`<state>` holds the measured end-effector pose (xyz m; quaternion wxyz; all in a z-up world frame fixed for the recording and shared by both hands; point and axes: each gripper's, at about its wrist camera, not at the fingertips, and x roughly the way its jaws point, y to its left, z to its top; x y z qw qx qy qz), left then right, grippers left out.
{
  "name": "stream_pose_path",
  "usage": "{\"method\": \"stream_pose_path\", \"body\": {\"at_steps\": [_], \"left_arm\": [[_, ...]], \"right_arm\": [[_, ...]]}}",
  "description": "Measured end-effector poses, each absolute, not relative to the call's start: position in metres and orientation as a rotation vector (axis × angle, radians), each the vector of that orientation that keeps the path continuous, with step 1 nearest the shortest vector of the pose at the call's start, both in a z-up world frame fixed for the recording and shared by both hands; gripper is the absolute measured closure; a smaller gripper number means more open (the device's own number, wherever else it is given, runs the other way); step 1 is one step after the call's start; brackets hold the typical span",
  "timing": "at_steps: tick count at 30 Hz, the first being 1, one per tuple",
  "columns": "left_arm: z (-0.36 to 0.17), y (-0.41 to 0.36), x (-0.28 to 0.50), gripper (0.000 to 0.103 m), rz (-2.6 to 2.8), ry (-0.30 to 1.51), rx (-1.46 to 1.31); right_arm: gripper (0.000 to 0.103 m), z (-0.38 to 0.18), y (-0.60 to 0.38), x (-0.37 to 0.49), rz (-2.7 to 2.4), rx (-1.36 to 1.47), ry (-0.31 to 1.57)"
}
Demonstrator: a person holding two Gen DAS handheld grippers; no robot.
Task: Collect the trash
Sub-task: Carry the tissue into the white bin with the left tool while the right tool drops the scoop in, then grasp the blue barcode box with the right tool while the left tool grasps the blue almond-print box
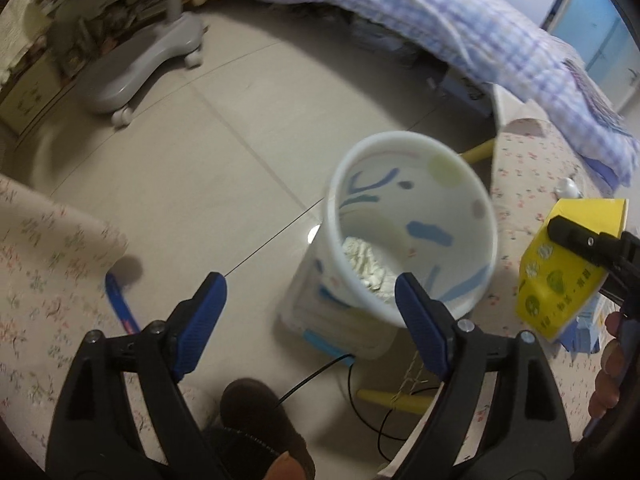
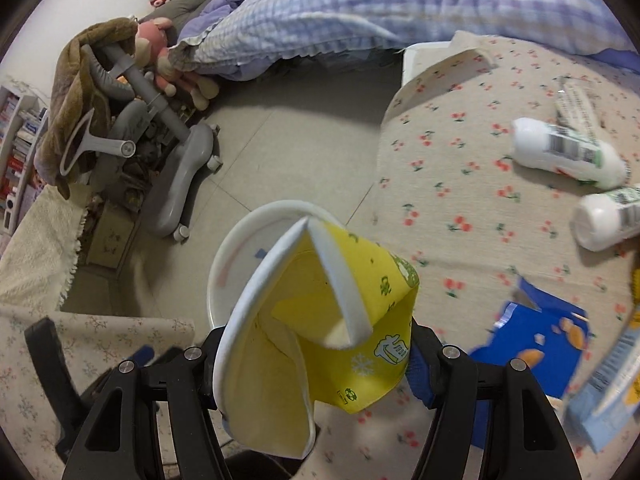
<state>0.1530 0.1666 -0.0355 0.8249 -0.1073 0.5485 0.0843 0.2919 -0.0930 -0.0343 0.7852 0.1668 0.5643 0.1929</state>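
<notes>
A white trash bin point(image 1: 412, 216) with blue marks stands tilted on the floor by the table, with crumpled white paper point(image 1: 370, 268) inside. Its rim shows in the right wrist view point(image 2: 256, 220). My left gripper point(image 1: 312, 320) is open, with its right fingertip at the bin's near rim. My right gripper point(image 2: 310, 360) is shut on a crushed yellow carton point(image 2: 320, 340) and holds it above the bin's edge. The carton also shows in the left wrist view point(image 1: 560, 272) to the right of the bin. Two white bottles point(image 2: 564, 152) point(image 2: 608, 216) and a blue packet point(image 2: 532, 344) lie on the floral tablecloth point(image 2: 460, 168).
A grey chair base on wheels point(image 1: 136, 64) stands on the tiled floor at the left. A bed with a checked blue quilt point(image 1: 480, 32) runs along the back. A black cable point(image 1: 320, 372) and a yellow table leg point(image 1: 396, 398) lie near my foot. A blue pen point(image 1: 120, 304) lies at the left.
</notes>
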Motion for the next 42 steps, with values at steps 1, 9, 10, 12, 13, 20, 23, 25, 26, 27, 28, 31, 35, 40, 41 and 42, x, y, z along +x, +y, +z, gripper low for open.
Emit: {"method": "stream_pose_path", "body": {"at_steps": [1,9,10,12,13,20,23,25,26,27,28,31,35,40,41,42], "left_arm": [[-0.036,0.168,0.153,0.014,0.185,1.171,-0.227],[-0.037,0.173,0.151,0.011,0.213,1.179,-0.199],[-0.037,0.174,0.151,0.010,0.213,1.179,-0.197],[-0.037,0.173,0.151,0.009,0.207,1.181,-0.196],[-0.037,0.172,0.150,0.008,0.203,1.182,-0.195],[-0.033,0.162,0.148,0.008,0.172,1.172,-0.168],[-0.031,0.155,0.145,0.008,0.154,1.169,-0.163],[-0.030,0.149,0.143,0.007,0.134,1.165,-0.162],[-0.029,0.146,0.143,0.007,0.123,1.164,-0.157],[-0.028,0.143,0.142,0.007,0.114,1.162,-0.148],[-0.027,0.138,0.140,0.007,0.110,1.156,-0.133],[-0.027,0.128,0.137,0.006,0.093,1.153,-0.109],[-0.027,0.111,0.137,0.006,0.059,1.158,-0.072],[-0.025,0.090,0.137,0.006,0.029,1.158,-0.043],[-0.024,0.086,0.138,0.006,0.023,1.158,-0.041],[-0.024,0.083,0.138,0.006,0.017,1.157,-0.040]], "right_arm": [[0.034,-0.037,-0.090,0.295,0.417,0.361,1.218],[0.027,-0.043,-0.077,0.306,0.425,0.389,1.190],[0.024,-0.041,-0.078,0.306,0.423,0.389,1.178],[0.017,-0.037,-0.077,0.306,0.415,0.379,1.158],[0.017,-0.035,-0.076,0.306,0.413,0.371,1.152],[0.017,-0.019,-0.089,0.293,0.392,0.338,1.130],[0.017,-0.010,-0.102,0.284,0.370,0.321,1.117],[0.017,-0.004,-0.116,0.276,0.354,0.302,1.102],[0.017,0.000,-0.122,0.272,0.347,0.290,1.093],[0.017,0.004,-0.132,0.267,0.336,0.275,1.082],[0.017,0.007,-0.139,0.262,0.329,0.266,1.073],[0.016,0.018,-0.167,0.247,0.304,0.240,1.046],[0.016,0.027,-0.206,0.231,0.256,0.214,1.016],[0.016,0.022,-0.259,0.220,0.173,0.231,1.033],[0.016,0.021,-0.265,0.219,0.161,0.239,1.039],[0.016,0.018,-0.275,0.217,0.145,0.248,1.046]]}}
